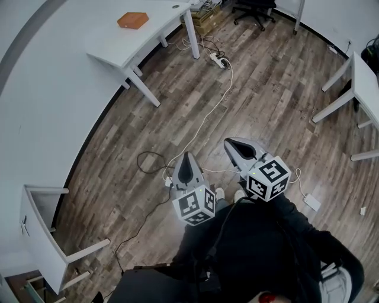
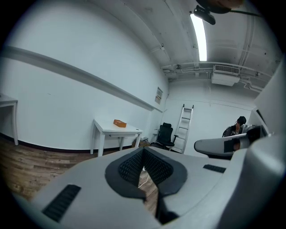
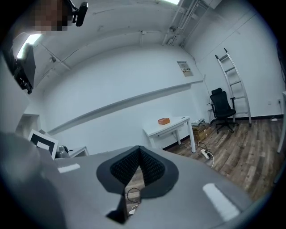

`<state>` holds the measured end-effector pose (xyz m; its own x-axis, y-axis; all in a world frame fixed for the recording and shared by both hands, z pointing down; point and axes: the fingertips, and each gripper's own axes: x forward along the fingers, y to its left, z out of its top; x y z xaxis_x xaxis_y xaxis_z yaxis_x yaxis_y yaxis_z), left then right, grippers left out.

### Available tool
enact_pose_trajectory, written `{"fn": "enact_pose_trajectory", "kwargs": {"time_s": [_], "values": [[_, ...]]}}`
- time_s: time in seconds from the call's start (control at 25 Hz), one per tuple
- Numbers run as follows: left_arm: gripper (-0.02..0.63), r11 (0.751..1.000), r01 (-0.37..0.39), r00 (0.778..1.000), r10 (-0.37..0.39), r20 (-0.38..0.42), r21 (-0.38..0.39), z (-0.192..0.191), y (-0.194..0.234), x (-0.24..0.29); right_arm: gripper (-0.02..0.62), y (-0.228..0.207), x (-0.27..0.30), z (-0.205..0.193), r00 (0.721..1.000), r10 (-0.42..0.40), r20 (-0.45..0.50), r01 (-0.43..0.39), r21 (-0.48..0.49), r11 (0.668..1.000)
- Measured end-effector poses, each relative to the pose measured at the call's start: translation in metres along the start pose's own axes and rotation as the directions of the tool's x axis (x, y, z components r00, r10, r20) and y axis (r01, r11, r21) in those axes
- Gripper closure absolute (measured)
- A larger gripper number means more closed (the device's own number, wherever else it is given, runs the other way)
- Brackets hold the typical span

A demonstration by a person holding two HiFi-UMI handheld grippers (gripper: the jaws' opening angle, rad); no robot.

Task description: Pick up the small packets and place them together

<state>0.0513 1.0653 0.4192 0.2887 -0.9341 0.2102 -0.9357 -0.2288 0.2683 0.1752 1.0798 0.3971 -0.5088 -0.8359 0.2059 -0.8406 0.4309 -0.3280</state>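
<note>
No small packets show in any view. In the head view both grippers are held at waist height above the wooden floor, pointing away from the person. My left gripper (image 1: 187,156) is shut, its pads meeting at the tip with nothing between them (image 2: 144,152). To its right, my right gripper (image 1: 232,142) is likewise shut and holds nothing (image 3: 140,150). An orange box (image 1: 132,20) lies on a white table (image 1: 112,47) at the far left wall; the orange box (image 2: 119,123) also appears in the left gripper view and the orange box (image 3: 163,120) in the right gripper view.
Cables (image 1: 151,161) and a power strip (image 1: 217,59) lie on the floor ahead. A black office chair (image 1: 254,9) stands at the back, a ladder (image 2: 184,127) leans on the far wall. Another white table (image 1: 364,83) is at the right, a third (image 1: 41,237) at the lower left.
</note>
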Motion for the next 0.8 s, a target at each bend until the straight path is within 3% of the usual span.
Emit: {"fn": "enact_pose_trajectory", "kwargs": {"time_s": [0.52, 0.8], "values": [[0.607, 0.997, -0.074, 0.997, 0.074, 0.009, -0.029, 0.012, 0.084, 0.006, 0.594, 0.008, 0.060, 0.008, 0.998, -0.054, 0.027, 0.056, -0.050, 0.997], [0.607, 0.993, -0.103, 0.995, 0.104, 0.010, -0.050, 0.018, 0.108, 0.041, 0.594, -0.002, 0.103, 0.016, 0.998, -0.058, 0.022, 0.060, -0.079, 0.995]]}}
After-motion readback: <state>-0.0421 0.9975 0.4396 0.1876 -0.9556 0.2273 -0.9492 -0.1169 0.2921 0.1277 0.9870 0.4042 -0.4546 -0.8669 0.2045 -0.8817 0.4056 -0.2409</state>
